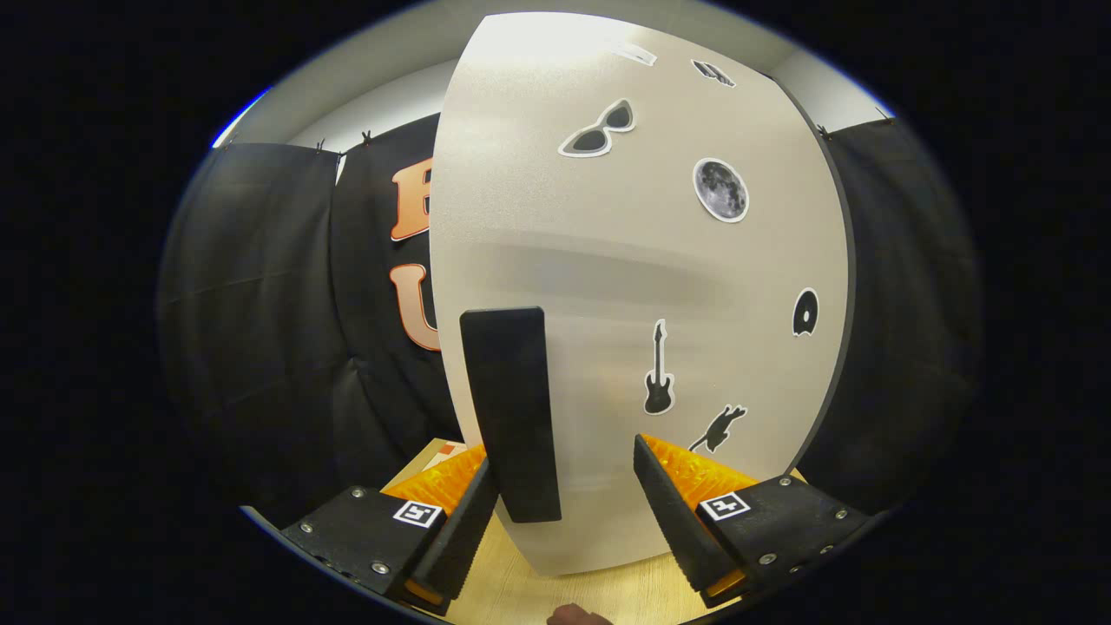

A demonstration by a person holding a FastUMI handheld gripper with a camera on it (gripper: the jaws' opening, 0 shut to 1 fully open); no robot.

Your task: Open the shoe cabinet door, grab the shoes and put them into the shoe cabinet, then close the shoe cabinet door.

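The shoe cabinet door point(642, 260) is a pale panel with several black stickers, and it stands close in front of me. A black upright handle point(512, 408) is fixed near the door's left edge. My gripper point(564, 456) is open and right up against the door. The handle's lower end sits between the fingers, close beside the left finger point(464, 521), while the right finger point(668, 503) is well apart from it. Neither finger visibly presses on the handle. I cannot tell whether the door stands closed or ajar.
The cabinet rests on a light wooden surface point(521, 590) that runs under my fingers. Black cloth walls point(260, 347) hang to the left and right of the cabinet. A bit of a hand point(577, 615) shows below the fingers.
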